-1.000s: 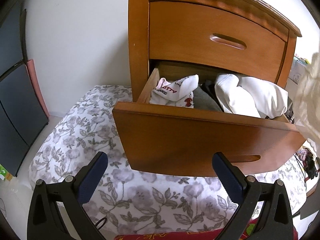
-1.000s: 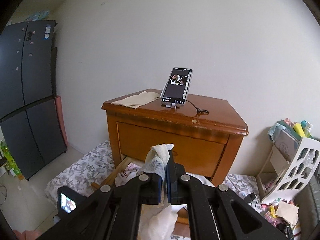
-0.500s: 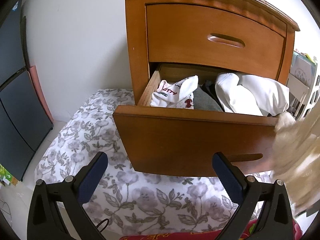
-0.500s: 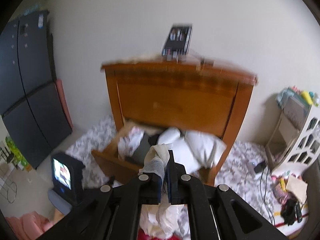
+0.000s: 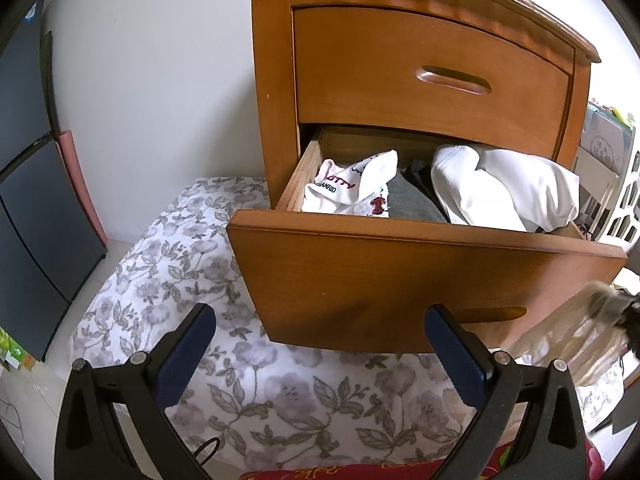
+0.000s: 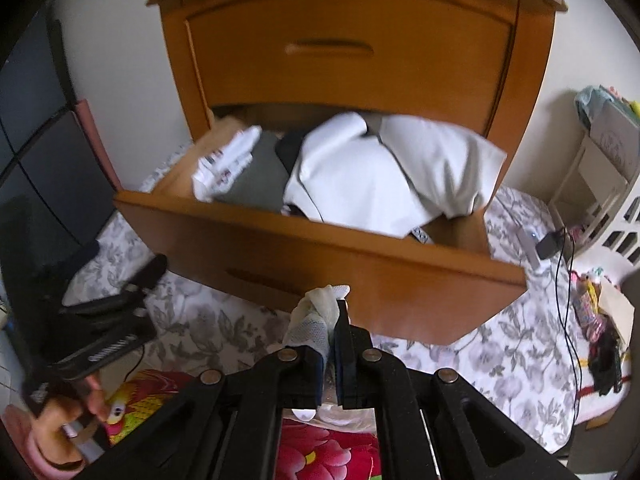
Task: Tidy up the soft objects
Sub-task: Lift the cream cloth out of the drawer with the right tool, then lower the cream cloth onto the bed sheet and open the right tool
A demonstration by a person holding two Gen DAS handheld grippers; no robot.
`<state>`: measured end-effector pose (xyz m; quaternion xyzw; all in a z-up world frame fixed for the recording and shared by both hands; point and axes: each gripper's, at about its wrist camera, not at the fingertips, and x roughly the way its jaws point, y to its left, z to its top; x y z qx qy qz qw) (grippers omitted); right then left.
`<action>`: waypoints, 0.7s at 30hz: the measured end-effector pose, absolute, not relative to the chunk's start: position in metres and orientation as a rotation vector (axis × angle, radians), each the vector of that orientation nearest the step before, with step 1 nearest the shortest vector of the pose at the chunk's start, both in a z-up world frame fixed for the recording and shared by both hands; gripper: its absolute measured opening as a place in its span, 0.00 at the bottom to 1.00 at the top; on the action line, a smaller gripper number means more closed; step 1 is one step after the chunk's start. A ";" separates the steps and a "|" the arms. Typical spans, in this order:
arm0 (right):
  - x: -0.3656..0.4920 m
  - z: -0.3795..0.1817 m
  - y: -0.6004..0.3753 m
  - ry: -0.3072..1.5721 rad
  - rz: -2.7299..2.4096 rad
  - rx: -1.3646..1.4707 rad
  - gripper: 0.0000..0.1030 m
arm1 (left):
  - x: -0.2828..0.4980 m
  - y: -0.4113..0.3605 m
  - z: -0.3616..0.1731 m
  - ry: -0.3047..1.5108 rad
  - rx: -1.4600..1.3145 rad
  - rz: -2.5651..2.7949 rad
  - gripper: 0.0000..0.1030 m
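Right fingers: the right gripper (image 6: 331, 344) was clamped together on a cream mesh cloth (image 6: 318, 312), which stood up between the pads and hung down below them.
Left fingers: the left gripper (image 5: 318, 344) had its blue pads (image 5: 186, 350) wide apart, with nothing between them.
What changed: one second before, the right camera saw the nightstand top with a phone on it; now it looked down at the open drawer (image 6: 320, 256), so the cloth was brought lower, toward the drawer's front edge. The left view was almost the same as before.
Meaning for task: I judge that the cloth was carried to be put away; it was not yet inside, only in front of the drawer panel.
Drawer content: at the left edge a white printed garment (image 5: 352, 188), in the middle a grey folded piece (image 5: 412, 204), at the right side a big white garment (image 5: 504, 188) that rose above the rim.
Upper drawer: it (image 5: 432, 76) was closed.
Free place: a bare wooden spot showed at the drawer's right front corner.
Under all: a floral mattress (image 5: 192, 264).
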<state>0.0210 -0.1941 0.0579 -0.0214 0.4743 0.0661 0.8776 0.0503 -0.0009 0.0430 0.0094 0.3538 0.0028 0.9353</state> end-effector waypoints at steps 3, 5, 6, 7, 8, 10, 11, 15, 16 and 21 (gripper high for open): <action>0.024 0.048 -0.192 1.013 0.120 -0.032 0.04 | 0.050 -0.002 0.042 0.725 0.022 0.006 1.00; 0.024 0.042 -0.191 1.020 0.115 -0.024 0.04 | 0.051 -0.002 0.042 0.727 0.024 0.005 1.00; 0.024 0.039 -0.191 1.021 0.113 -0.021 0.04 | 0.050 -0.002 0.042 0.726 0.024 0.006 1.00; 0.025 0.036 -0.190 1.025 0.108 -0.016 0.04 | 0.050 -0.003 0.042 0.726 0.025 0.006 1.00; 0.027 0.033 -0.189 1.030 0.104 -0.010 0.04 | 0.050 -0.003 0.042 0.727 0.026 0.005 1.00; 0.029 0.021 -0.191 1.051 0.099 0.013 0.04 | 0.050 -0.004 0.042 0.729 0.030 0.005 1.00; 0.030 0.017 -0.191 1.059 0.096 0.017 0.04 | 0.050 -0.004 0.042 0.730 0.033 0.005 1.00; 0.034 -0.001 -0.189 1.098 0.093 0.027 0.05 | 0.050 -0.007 0.042 0.733 0.045 0.004 1.00; 0.034 -0.003 -0.189 1.102 0.092 0.026 0.05 | 0.050 -0.007 0.041 0.734 0.048 0.004 1.00; 0.037 -0.005 -0.187 1.107 0.103 0.026 0.11 | 0.052 -0.009 0.040 0.743 0.060 0.002 1.00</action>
